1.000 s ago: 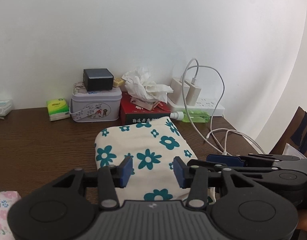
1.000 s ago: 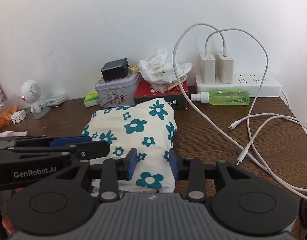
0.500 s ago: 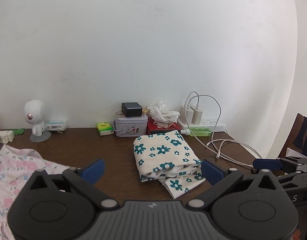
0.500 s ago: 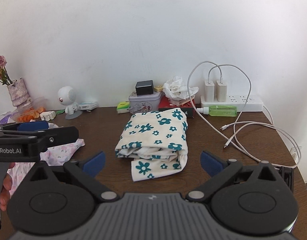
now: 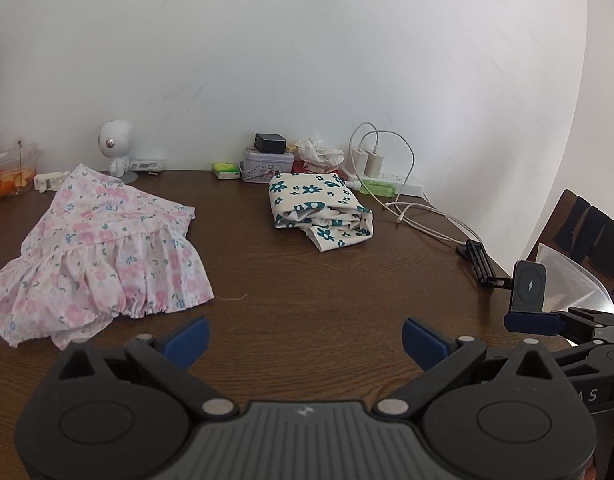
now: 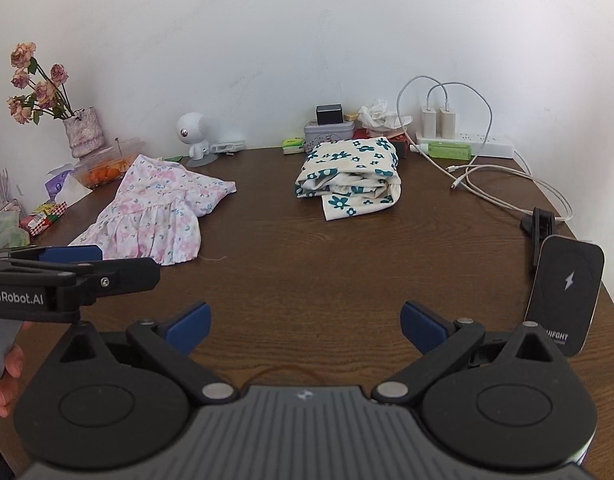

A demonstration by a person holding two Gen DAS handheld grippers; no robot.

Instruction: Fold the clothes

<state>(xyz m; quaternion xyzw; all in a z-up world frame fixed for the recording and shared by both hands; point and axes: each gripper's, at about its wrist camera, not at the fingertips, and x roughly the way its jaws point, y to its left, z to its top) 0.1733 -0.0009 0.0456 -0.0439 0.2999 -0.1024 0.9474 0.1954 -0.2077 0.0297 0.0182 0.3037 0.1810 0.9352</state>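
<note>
Cloth with teal flowers (image 5: 321,210) lies folded in a bundle toward the back of the desk (image 5: 327,292), just in front of the tin (image 5: 267,163) and the tissue box; that piece looks done. Well to the left of the bundle sprawls a pink dress (image 5: 99,252), unfolded, its frilled hem rumpled toward the near edge. The left gripper (image 5: 305,340) and the right gripper (image 6: 305,326) both hang above the near edge with jaws spread wide, gripping nothing. The step in hand is likely the move to the dress. It probably goes best if each gripper pinches one corner of the hem, pulls the cloth flat, and keeps clear of the cables (image 6: 507,188) to the right of the bundle.
</note>
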